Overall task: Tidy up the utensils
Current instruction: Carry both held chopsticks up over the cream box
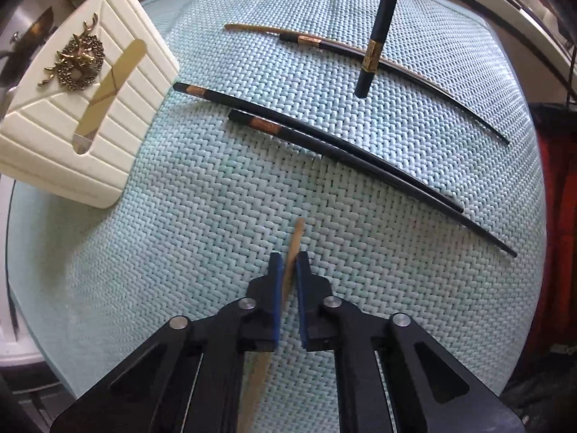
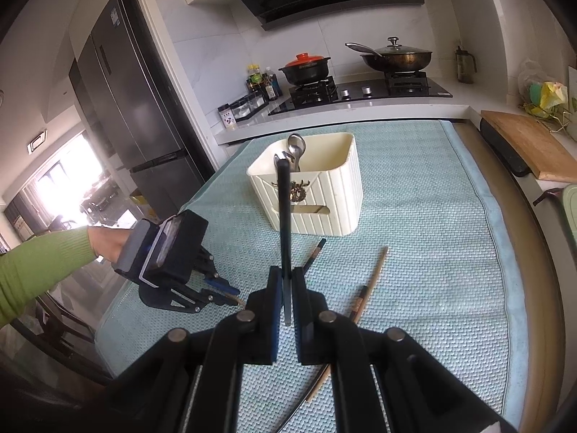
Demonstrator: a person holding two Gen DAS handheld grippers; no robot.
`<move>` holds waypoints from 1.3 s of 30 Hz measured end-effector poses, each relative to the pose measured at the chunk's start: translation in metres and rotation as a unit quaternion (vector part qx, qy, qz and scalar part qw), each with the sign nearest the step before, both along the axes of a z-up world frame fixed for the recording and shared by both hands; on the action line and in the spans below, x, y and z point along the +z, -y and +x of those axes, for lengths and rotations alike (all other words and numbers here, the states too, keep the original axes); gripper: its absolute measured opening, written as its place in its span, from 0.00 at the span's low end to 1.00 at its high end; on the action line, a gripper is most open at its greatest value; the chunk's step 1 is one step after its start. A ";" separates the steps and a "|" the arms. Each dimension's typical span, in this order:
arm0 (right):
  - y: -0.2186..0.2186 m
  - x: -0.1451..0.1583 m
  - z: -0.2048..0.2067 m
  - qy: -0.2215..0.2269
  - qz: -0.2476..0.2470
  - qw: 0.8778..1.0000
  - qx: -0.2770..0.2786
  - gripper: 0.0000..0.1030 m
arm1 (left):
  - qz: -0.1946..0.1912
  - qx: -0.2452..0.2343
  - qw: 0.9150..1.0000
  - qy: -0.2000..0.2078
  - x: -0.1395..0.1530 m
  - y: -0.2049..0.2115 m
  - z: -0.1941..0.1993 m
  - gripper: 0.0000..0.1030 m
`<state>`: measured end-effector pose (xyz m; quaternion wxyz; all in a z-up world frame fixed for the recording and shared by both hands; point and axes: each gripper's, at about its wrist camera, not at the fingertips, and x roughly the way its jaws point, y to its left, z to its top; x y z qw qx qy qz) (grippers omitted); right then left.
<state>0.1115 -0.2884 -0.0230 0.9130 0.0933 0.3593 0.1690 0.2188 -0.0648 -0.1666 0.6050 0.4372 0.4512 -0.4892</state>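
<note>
Holding: black chopstick [image 2: 285,238] clamped upright in my right gripper [image 2: 285,288]; cream holder [image 2: 339,195] straight ahead, farther; left gripper [image 1: 288,270] clamps wooden chopstick [image 1: 294,241].

The left wrist view looked steeply down, close over the mat [image 1: 216,198]; the right looked obliquely across it toward the stove [image 2: 360,90]. Both showed the cream holder [image 1: 72,126].

Glossy black chopsticks [image 1: 346,148] lie on a rough woven mat [image 1: 216,198] beside a ribbed plastic holder [image 1: 72,137].
</note>
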 end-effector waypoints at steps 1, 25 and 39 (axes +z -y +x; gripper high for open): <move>0.001 0.001 -0.001 0.002 0.001 1.000 -0.001 0.05 | -0.006 0.009 1.000 -0.007 0.004 0.001 0.002 0.03; 0.005 0.050 0.014 0.058 -0.008 0.998 0.007 0.05 | -0.358 0.258 0.897 0.023 0.213 -0.056 0.046 0.03; -0.007 0.133 0.043 0.128 -0.025 0.991 0.013 0.05 | -0.373 0.333 0.850 0.163 0.339 -0.052 0.038 0.02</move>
